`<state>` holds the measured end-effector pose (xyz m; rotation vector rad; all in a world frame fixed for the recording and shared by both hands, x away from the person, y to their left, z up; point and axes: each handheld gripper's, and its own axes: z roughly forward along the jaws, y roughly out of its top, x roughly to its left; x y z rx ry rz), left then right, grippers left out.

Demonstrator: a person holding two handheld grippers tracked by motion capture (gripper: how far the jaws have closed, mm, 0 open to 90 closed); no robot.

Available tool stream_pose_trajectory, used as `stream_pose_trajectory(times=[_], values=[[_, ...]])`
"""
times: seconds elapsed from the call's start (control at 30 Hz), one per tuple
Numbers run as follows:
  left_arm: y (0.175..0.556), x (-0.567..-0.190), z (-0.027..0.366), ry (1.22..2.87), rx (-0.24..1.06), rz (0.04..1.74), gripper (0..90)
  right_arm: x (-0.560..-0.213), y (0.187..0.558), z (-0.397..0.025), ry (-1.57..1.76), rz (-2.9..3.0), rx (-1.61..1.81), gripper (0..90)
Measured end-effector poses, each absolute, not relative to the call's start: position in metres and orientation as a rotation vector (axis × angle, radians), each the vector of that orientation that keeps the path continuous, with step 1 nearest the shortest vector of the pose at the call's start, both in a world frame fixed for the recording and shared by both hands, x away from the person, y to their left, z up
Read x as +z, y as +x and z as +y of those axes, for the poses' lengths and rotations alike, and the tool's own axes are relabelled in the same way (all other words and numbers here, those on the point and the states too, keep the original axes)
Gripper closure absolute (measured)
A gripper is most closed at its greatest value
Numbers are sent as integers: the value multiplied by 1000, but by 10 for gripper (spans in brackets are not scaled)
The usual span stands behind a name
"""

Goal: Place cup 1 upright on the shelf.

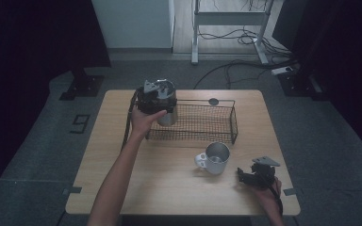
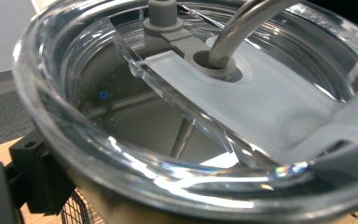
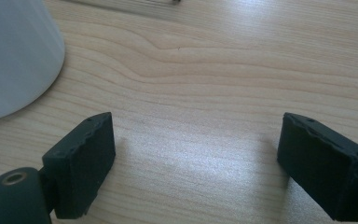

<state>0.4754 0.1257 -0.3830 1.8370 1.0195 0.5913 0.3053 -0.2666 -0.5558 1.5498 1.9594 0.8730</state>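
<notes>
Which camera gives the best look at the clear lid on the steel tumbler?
The left gripper view: the clear lid is close up, with its rim, frosted slider and metal straw sharp. The high view shows it small on the tumbler at the basket, partly behind the left hand-held gripper. The right gripper view faces bare table.

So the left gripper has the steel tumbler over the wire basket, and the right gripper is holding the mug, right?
Not quite. The right gripper holds nothing: the right gripper view shows its jaws open over bare table, the mug off to one side. The left gripper does have the tumbler at the wire basket.
</notes>
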Motion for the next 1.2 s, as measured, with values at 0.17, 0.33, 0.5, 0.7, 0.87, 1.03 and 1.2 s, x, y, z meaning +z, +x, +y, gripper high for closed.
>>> stream_pose_trajectory(times=[0.17, 0.33, 0.5, 0.7, 0.87, 1.03, 1.2], values=[[481, -389, 124, 1839, 604, 1041, 37, -556, 305, -267, 1550, 1960, 874, 110], [484, -396, 121, 1851, 599, 1051, 37, -556, 305, -267, 1551, 1959, 874, 110], [488, -404, 119, 1866, 592, 1058, 37, -556, 305, -267, 1550, 1960, 874, 110], [491, -413, 119, 1871, 584, 1074, 37, -556, 305, -267, 1551, 1959, 874, 110], [493, -419, 119, 1887, 583, 1085, 37, -556, 305, -267, 1550, 1959, 873, 110], [496, -424, 118, 1888, 583, 1097, 37, -556, 305, -267, 1550, 1959, 873, 110], [497, -429, 116, 1896, 577, 1103, 37, -556, 305, -267, 1550, 1959, 873, 110]])
